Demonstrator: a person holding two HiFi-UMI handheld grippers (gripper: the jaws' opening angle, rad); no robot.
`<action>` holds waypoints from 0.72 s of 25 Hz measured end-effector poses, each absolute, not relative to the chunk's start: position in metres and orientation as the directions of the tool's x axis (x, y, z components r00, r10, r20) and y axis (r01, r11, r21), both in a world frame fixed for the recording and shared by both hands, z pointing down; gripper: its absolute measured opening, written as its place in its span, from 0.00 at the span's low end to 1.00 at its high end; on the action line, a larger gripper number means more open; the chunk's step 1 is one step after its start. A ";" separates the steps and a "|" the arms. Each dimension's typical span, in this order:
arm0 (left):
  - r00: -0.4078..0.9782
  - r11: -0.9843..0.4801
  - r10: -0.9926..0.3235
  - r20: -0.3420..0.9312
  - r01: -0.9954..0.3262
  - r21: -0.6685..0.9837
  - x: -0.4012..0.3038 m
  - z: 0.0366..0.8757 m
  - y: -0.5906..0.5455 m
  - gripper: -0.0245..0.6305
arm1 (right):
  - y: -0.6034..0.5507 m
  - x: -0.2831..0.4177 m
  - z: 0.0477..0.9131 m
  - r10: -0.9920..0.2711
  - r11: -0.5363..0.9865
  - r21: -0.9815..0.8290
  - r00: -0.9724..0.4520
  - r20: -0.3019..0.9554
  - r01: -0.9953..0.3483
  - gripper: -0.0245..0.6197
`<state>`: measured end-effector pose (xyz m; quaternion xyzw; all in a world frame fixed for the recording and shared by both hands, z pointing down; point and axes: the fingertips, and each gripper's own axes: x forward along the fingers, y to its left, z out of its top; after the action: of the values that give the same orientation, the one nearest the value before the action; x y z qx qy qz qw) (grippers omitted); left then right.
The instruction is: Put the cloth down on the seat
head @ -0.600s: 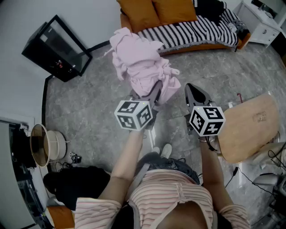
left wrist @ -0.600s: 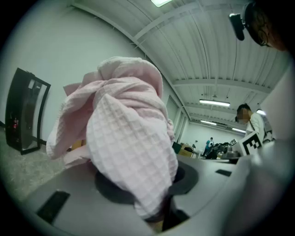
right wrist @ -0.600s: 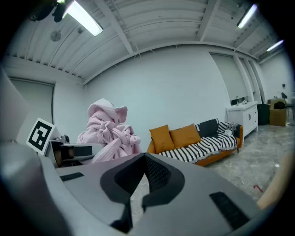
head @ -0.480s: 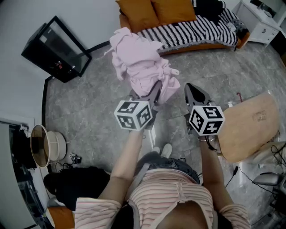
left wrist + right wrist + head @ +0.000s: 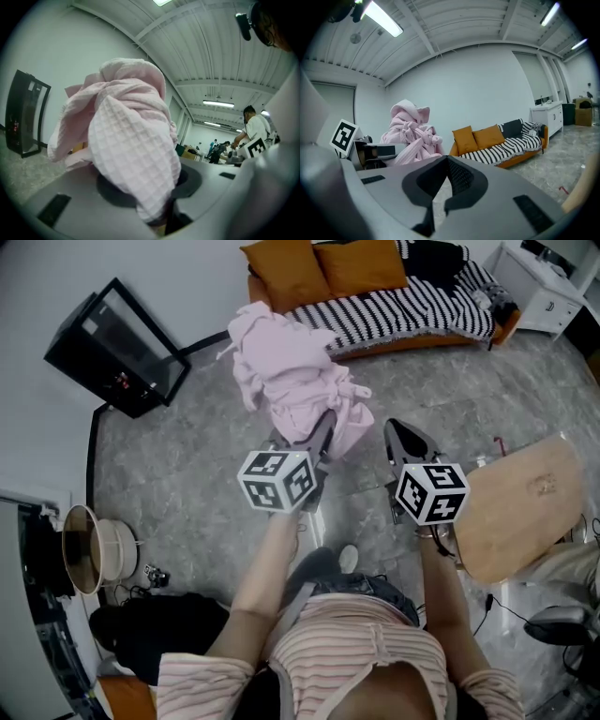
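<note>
A bunched pink waffle-weave cloth [image 5: 289, 381] hangs in the air above the grey floor, and my left gripper [image 5: 322, 430] is shut on its lower part. In the left gripper view the cloth [image 5: 126, 154] fills the space between the jaws and hides their tips. My right gripper [image 5: 401, 435] is level beside it on the right, shut with nothing in it, and apart from the cloth [image 5: 410, 133]. An orange sofa [image 5: 394, 310] with a striped blanket lies ahead. A wooden chair seat [image 5: 520, 507] is at the right.
A black glass-fronted cabinet [image 5: 117, 343] stands against the left wall. A round drum-like thing [image 5: 94, 547] and a dark bag [image 5: 155, 629] lie at the lower left. A white cabinet [image 5: 548, 282] is at the far right, and cables [image 5: 553, 615] trail under the chair.
Both grippers and the cloth keep the same pose. The view has crept a little toward the sofa, and one of the person's shoes has slipped out of sight.
</note>
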<state>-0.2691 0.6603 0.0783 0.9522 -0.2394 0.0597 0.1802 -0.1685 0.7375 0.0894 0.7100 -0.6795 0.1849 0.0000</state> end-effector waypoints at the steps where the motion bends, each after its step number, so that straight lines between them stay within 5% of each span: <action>1: 0.877 -0.820 -0.437 0.199 -0.479 0.312 -0.269 0.078 0.660 0.26 | 0.738 -0.168 0.090 -0.965 -0.074 -0.256 0.005 0.261 -0.964 0.05; 18: 0.853 -0.796 -0.482 0.202 -0.522 0.305 -0.243 0.084 0.610 0.27 | 0.698 -0.126 0.100 -0.964 -0.092 -0.270 0.018 0.265 -0.958 0.05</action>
<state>-0.2426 0.6100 0.0840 0.9460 -0.2652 0.0572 0.1773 -0.1264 0.6981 0.0998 0.7134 -0.6738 0.1925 -0.0075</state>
